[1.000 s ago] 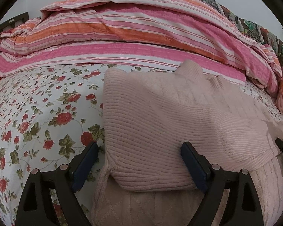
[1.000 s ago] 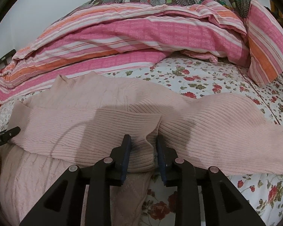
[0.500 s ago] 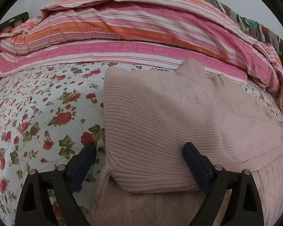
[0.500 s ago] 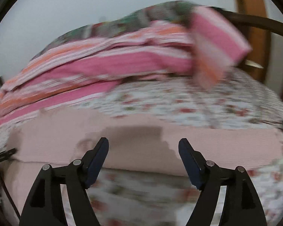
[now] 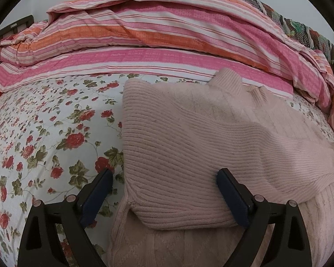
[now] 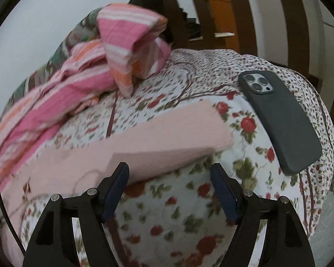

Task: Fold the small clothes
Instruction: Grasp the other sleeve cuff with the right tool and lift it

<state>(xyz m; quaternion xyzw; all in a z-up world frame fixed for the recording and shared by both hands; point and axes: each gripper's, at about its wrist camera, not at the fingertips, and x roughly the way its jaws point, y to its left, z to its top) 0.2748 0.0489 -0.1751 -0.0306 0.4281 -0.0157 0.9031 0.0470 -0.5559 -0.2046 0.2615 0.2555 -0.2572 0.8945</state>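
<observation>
The pink sweater (image 5: 189, 146) lies on the bed (image 5: 44, 122), one sleeve folded across. The other sleeve (image 6: 144, 142) lies flat, not folded yet. Left hand-held gripper (image 5: 164, 198) and right hand-held gripper (image 6: 169, 191) are wide apart, holding nothing.

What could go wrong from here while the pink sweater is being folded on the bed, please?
1. The dark phone lies on the floral sheet just past the stretched sleeve; folding that sleeve might nudge it toward the bed's edge.
2. The right claw is open with only sheet between its fingers, so it could pinch bedding.
3. The left claw is open over the sweater, so the fold might slip.
</observation>
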